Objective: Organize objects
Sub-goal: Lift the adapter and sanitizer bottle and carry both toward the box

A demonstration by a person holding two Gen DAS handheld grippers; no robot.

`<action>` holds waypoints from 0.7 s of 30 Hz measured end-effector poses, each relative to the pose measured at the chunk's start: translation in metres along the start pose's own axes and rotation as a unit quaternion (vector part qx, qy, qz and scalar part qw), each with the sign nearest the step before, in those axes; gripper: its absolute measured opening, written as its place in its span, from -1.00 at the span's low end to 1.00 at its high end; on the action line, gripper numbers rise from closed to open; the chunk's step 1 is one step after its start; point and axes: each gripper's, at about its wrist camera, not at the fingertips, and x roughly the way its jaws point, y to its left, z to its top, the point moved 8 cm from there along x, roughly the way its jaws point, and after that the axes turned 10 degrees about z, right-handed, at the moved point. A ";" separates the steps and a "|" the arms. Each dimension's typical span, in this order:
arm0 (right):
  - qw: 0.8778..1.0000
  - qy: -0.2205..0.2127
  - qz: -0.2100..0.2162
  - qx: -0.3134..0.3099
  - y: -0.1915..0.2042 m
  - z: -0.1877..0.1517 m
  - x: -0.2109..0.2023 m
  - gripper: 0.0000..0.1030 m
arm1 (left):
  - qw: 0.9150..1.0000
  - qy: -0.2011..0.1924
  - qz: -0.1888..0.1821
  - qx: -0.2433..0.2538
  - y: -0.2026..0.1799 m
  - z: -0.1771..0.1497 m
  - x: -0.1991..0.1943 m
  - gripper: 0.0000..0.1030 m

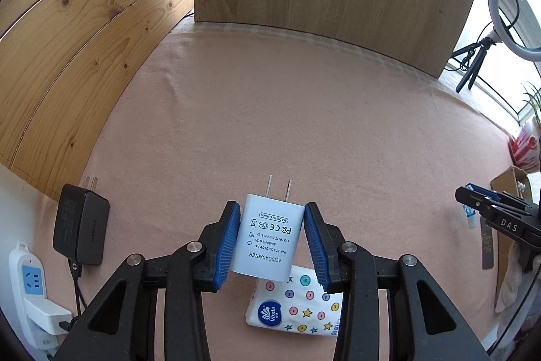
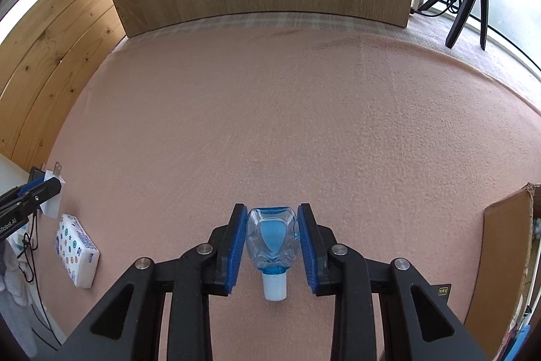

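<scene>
Both grippers are loaded, so the step in hand looks like the carry. The left gripper [image 1: 270, 239] has its jaws clamped on the sides of a white adapter [image 1: 267, 239], prongs pointing away from the camera, and the adapter appears clear of the pink cloth [image 1: 304, 124], above a tissue pack [image 1: 297, 307] lying there. The right gripper [image 2: 270, 246] has its jaws closed on a small clear bottle [image 2: 272, 235] with blue liquid, its white cap toward the camera.

Left of the tissue pack sit a black charger [image 1: 81, 229] and a white power strip [image 1: 32, 286]; well to the right of it stands an open cardboard box [image 2: 507, 259] at the cloth's edge.

Next, each item needs a home — probably the adapter beside the black charger, the bottle toward the box. That is a guess, as the task names no destination. Either way, both holds must stay firm in transit; the bottle's rounded, slick sides may slip.
</scene>
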 end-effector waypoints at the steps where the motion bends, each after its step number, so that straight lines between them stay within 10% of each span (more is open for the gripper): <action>1: 1.000 -0.003 0.004 0.001 0.000 -0.002 -0.004 -0.47 | 1.000 -0.003 -0.003 0.003 -0.006 0.000 -0.004 -0.18; 21: 0.997 -0.075 -0.003 0.031 -0.057 -0.059 -0.130 -0.47 | 0.990 -0.040 -0.093 0.093 -0.196 -0.008 -0.068 -0.18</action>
